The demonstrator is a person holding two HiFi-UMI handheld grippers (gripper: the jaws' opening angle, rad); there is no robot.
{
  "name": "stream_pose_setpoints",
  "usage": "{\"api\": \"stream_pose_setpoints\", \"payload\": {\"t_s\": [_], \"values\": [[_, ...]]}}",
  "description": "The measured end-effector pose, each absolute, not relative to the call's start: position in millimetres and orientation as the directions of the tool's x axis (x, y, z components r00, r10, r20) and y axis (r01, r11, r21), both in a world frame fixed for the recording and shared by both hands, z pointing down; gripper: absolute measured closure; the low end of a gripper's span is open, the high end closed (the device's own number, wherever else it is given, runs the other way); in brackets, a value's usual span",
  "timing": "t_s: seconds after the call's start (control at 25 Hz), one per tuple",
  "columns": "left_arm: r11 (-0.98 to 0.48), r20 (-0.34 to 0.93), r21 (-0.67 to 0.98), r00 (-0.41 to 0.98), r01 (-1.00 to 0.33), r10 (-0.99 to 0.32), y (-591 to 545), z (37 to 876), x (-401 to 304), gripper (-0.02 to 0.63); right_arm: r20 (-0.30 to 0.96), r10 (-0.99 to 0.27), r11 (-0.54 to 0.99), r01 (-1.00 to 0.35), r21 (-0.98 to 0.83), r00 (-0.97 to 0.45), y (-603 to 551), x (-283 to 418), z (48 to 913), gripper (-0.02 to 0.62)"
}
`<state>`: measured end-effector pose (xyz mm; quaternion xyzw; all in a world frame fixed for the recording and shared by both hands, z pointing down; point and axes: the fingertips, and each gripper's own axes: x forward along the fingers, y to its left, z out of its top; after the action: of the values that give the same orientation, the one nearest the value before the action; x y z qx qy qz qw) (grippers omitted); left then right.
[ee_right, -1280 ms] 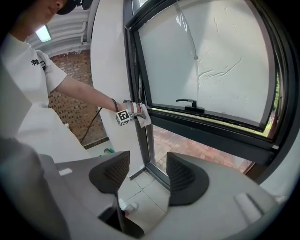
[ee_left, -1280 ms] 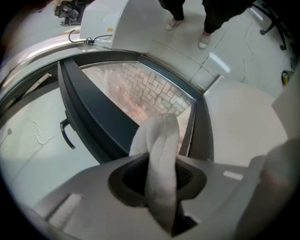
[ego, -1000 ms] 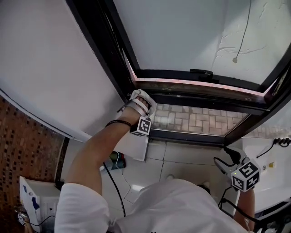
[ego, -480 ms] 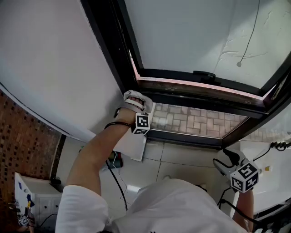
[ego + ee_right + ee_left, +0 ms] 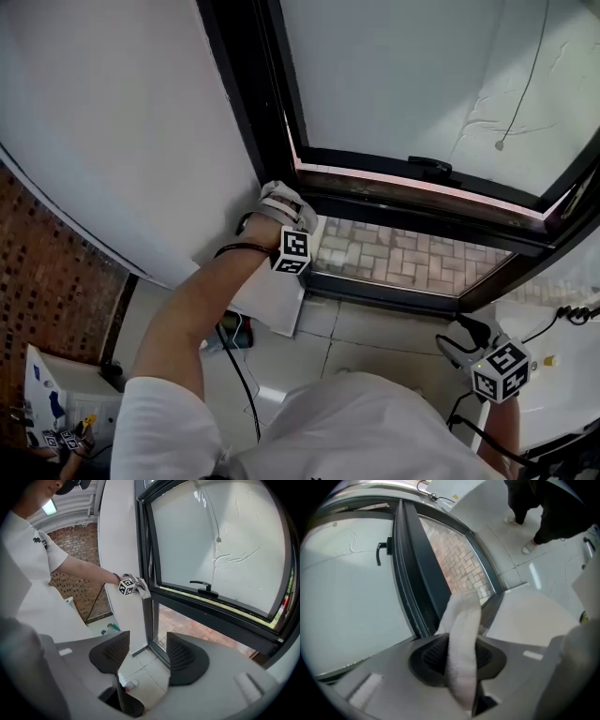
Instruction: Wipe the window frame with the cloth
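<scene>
Two hand-held grippers are in view. My left gripper (image 5: 279,208) is clamped on the white cloth (image 5: 461,648), a thick folded band pinched between its pads, with a loose end reaching out past the jaw tips. Directly ahead of those tips runs the dark window frame (image 5: 417,578). From the head view the cloth seems pressed against the frame's upright, with the white wall (image 5: 112,122) just to this gripper's left. I judge the cloth to be light, soft and limp: it will fold and bunch rather than push back. The best hold is deep on the doubled fold, leaving enough free past the jaws to drag along the frame. Far to the right, my right gripper (image 5: 143,660) hangs low, well apart from the frame, its jaws spread wide with nothing between them and only the tiled floor (image 5: 370,330) beyond.
</scene>
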<state>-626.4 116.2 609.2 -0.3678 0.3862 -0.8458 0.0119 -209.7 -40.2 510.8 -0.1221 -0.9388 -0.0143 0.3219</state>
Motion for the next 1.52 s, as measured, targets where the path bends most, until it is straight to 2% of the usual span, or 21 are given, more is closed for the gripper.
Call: {"api": "stream_pose_setpoints", "payload": {"t_s": [0.24, 0.4, 1.52], "values": [[-0.604, 0.654, -0.695, -0.693, -0.391, -0.304, 118.0, 576.2, -627.4, 0.499, 0.606, 0.220, 0.970, 0.235, -0.056, -0.764, -41.0, -208.3, 514.7, 0.347], [-0.539, 0.636, -0.734, -0.696, -0.413, -0.333, 112.5, 540.1, -629.8, 0.499, 0.601, 0.235, 0.966, 0.252, -0.058, -0.764, -36.3, -212.3, 515.6, 0.347], [-0.291, 0.358, -0.925, -0.817, -0.244, -0.453, 104.8, 259.0, -654.5, 0.489, 0.591, 0.262, 0.954, 0.296, -0.041, -0.763, -32.6, -219.8, 521.6, 0.347]]}}
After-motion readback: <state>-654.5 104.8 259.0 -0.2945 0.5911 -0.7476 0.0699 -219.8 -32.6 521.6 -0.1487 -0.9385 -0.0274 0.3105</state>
